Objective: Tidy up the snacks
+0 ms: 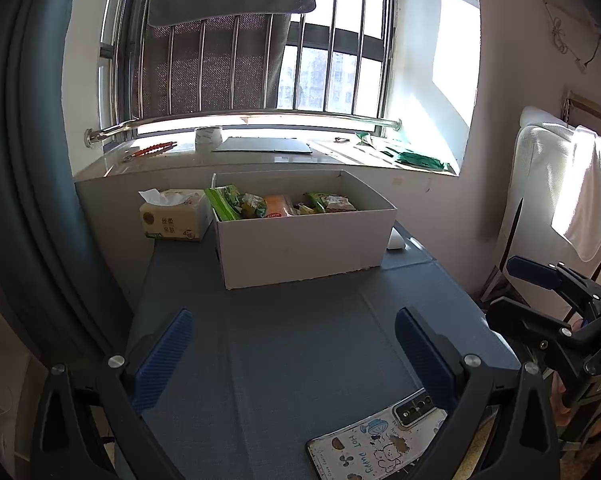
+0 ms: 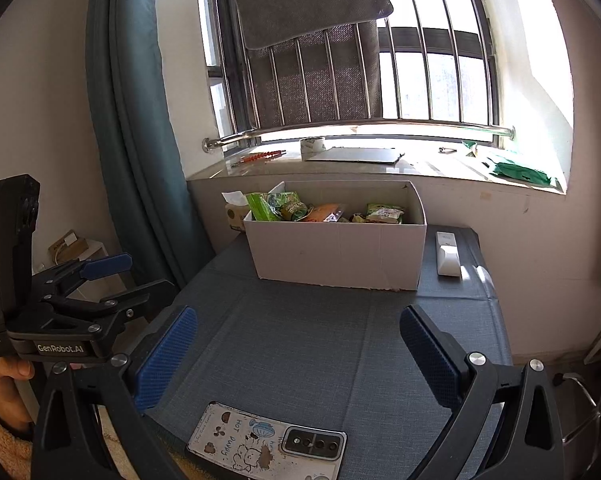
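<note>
Both claws [image 1: 294,356] [image 2: 298,356] released; phone [image 2: 266,442] beneath, tissues [image 1: 172,216] and remote [image 2: 447,254] flank snack box [image 1: 300,248]

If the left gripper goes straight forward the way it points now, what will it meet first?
Most likely the near wall of the white cardboard box. The left gripper has its jaws open, and only bare blue-grey table lies between it and the box. Its height above the table is unclear.

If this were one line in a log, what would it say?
left gripper: open, empty | right gripper: open, empty | snacks: in box | phone: on table, near edge
</note>
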The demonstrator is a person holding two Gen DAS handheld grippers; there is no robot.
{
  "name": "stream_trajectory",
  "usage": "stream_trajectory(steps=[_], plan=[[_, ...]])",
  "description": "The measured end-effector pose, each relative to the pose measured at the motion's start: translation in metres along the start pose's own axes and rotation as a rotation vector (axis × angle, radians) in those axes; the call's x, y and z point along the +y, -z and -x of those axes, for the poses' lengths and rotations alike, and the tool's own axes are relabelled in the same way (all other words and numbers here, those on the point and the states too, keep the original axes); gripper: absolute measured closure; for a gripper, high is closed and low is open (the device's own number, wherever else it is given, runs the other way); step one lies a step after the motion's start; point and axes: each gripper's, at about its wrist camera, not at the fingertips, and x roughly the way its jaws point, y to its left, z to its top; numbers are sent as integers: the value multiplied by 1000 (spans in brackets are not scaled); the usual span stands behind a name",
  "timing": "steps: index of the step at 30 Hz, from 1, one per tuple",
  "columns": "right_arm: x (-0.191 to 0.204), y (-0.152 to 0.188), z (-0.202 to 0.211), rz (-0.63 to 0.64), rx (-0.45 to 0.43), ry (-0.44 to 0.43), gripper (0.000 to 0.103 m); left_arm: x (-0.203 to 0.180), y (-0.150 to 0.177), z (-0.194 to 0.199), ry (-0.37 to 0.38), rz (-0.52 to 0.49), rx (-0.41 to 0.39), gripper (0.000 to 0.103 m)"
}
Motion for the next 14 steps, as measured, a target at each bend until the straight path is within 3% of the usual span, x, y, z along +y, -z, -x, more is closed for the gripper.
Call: stream_trajectory(steps=[14], plan=[[3, 0, 0, 7, 6, 1, 0, -1, 3, 1, 34, 1, 4, 0]])
